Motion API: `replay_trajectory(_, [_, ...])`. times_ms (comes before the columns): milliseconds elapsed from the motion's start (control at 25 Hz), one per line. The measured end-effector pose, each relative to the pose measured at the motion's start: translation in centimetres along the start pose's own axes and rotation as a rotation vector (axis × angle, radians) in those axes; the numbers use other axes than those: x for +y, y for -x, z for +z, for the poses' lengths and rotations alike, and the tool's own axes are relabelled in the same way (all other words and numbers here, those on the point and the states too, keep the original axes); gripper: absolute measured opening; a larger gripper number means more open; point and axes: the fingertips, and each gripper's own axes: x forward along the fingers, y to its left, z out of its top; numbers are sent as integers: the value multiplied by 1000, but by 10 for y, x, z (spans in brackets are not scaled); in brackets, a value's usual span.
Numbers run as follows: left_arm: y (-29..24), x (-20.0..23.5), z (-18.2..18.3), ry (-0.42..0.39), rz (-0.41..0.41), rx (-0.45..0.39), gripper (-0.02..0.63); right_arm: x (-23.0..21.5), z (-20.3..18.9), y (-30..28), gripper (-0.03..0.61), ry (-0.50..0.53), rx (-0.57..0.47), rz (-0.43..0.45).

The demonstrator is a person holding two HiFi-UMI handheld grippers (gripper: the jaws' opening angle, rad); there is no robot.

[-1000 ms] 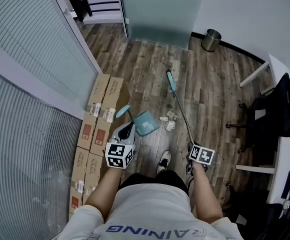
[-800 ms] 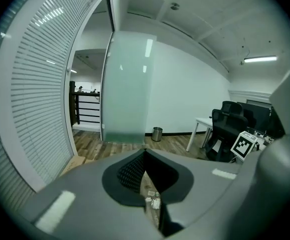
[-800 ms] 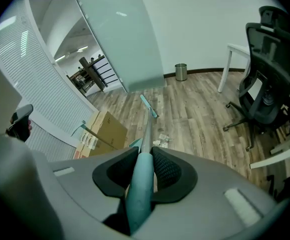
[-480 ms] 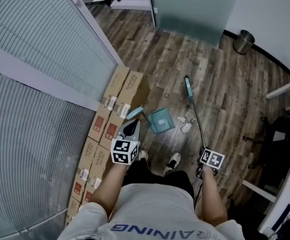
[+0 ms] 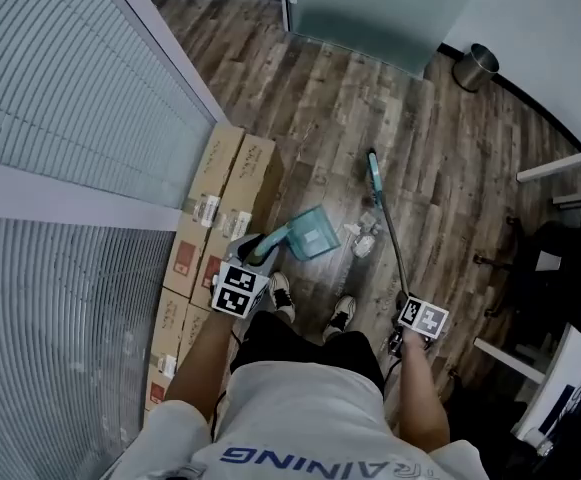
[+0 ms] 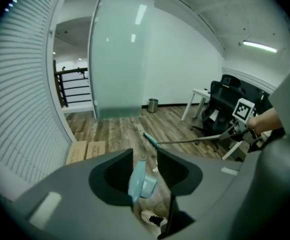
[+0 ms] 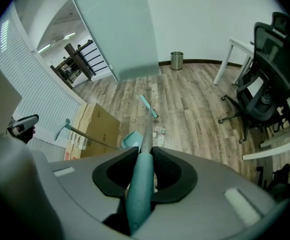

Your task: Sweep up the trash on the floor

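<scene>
1. While the right gripper (image 7: 145, 150) is clamped firmly on the teal grip of the broom (image 7: 139, 189), the left gripper (image 6: 144, 154) has just been opening its jaws. The dustpan handle (image 6: 136, 176) stands loose between them, leaning toward one side.
2. At the lower end of that handle, the dustpan (image 5: 313, 236) rests on the floor (image 5: 420, 148), just ahead of the person's shoes, with its pan end toward the trash. No debris can be made out inside it.
3. At the far end of the broom shaft, the broom head (image 5: 373, 166) lies beyond the trash, on the side away from the pan.
4. Between the two tools, the trash (image 5: 362, 240) is a small cluster of crumpled white scraps on the floor, just beside the pan's edge.
5. Assessment: both tools are in position, but collection has not been achieved. Nothing appears to be swept in. The whole cluster has yet to be drawn into the pan, and the pan then emptied, probably into the bin (image 5: 473, 66) by the far wall.
</scene>
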Motion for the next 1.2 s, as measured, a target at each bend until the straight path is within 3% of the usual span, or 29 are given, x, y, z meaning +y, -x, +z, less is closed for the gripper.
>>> replay_trajectory(240, [-61,12,-47,-175,-192,275,239,20,8,-7,106,-52,5,-72])
replay_trajectory(520, [-99,5,-80,-232,-250,407,258,1,14,-19,106,-54,39,-124])
replay_trajectory(640, [-105,-2,-87,-263,-250,441,233,-14,11,-22,106,-68,58,-134])
replay_trajectory(720, [-108,-4,-86,-265,-235,439,149,-23,8,-25,106,-79,69,-138])
replay_trajectory(880, [-112,-10,-82,-244,-238,436,135,-41,0,-32,106,-86,95,-148])
replay_trajectory(1080, [-113,-22,-81,-398,-295,455,127,-56,-18,-46,106,-110,142,-167])
replay_trajectory(1200, [-121,-23,-75,-419,-302,460,127,-65,-26,-54,104,-127,166,-178])
